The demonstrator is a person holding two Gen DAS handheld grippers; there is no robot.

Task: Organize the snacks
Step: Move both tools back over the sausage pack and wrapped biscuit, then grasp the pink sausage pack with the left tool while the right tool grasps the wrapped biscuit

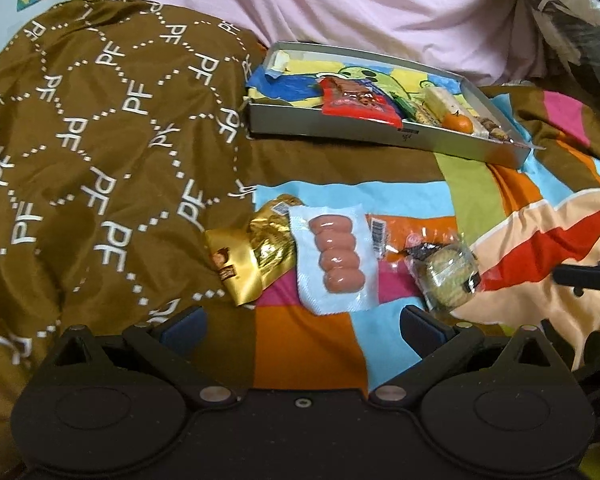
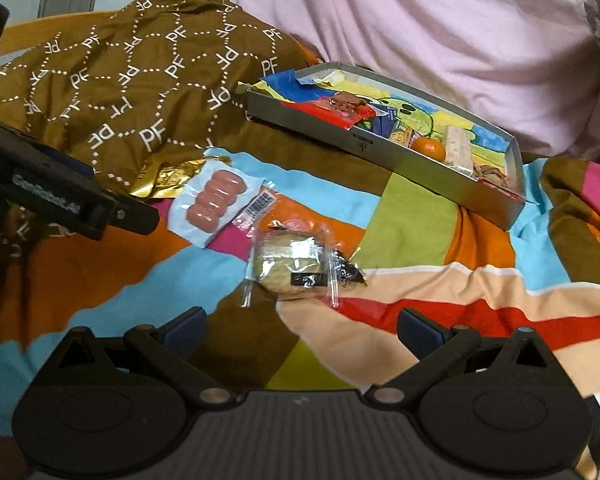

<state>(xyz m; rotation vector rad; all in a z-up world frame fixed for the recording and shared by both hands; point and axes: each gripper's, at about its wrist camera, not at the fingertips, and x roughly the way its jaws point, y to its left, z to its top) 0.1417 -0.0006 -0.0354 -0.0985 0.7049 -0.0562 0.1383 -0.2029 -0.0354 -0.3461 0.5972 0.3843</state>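
A grey shallow box (image 1: 340,130) (image 2: 400,156) lies on the bed and holds a red snack packet (image 1: 356,102) (image 2: 332,110), an orange (image 1: 458,123) (image 2: 430,148) and other snacks. In front of it lie a sausage pack (image 1: 336,258) (image 2: 216,196), a gold packet (image 1: 256,250) (image 2: 172,178) and a wrapped cookie (image 1: 446,272) (image 2: 296,262). My left gripper (image 1: 302,326) is open and empty just before the sausage pack. My right gripper (image 2: 302,326) is open and empty just before the cookie.
A brown patterned quilt (image 1: 100,140) is bunched at the left. A pink pillow (image 1: 340,4) lies behind the box. The colourful bedsheet (image 2: 480,288) spreads to the right. The left gripper's body (image 2: 60,196) shows at the left of the right wrist view.
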